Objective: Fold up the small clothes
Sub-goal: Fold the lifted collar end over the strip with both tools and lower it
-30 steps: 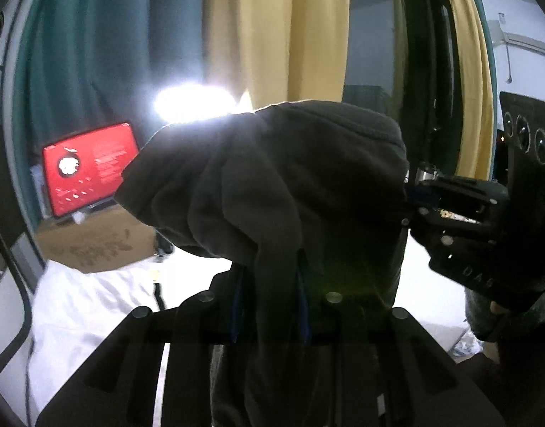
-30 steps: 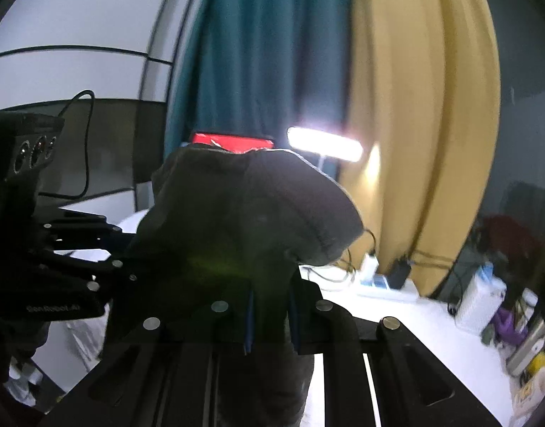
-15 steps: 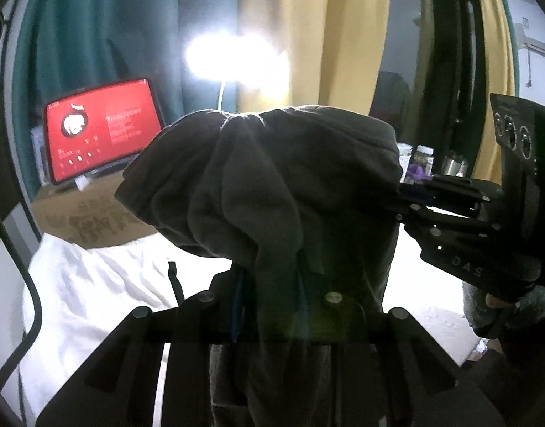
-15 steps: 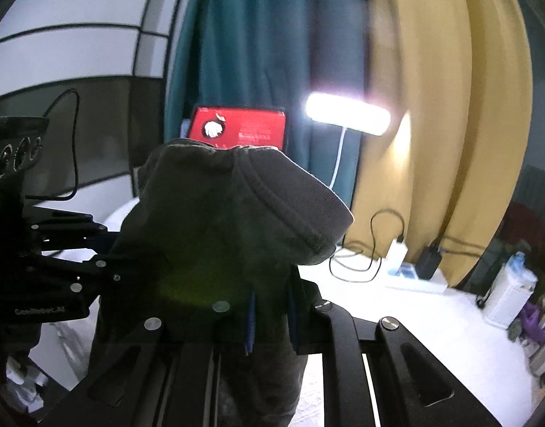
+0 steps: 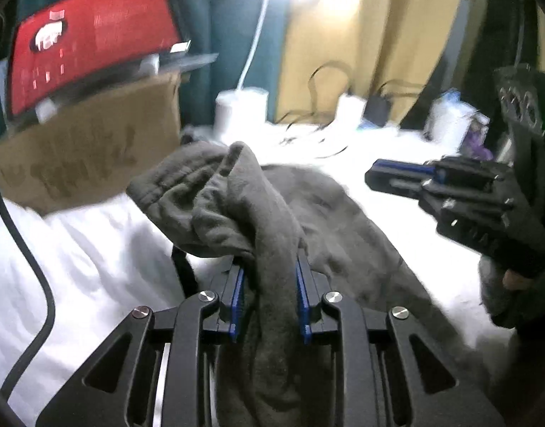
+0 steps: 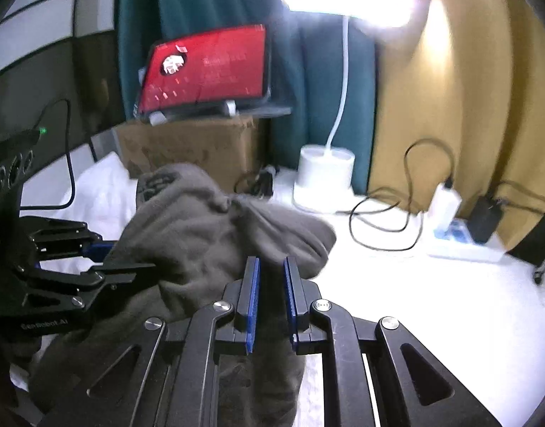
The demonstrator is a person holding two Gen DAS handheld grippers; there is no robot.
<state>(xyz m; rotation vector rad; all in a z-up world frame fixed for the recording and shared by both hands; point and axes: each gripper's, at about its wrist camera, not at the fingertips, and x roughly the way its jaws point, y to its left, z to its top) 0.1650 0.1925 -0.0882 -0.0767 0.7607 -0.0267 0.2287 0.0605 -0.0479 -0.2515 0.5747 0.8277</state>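
Grey garment: soft fleece piece, bunched, one edge pinched at two points side by side, its far part draped forward and down onto the white bed. Left gripper: jaws clamped on a thick fold. Right gripper: jaws clamped on a thinner fold, just beside the left; the cloth's length runs away from both.
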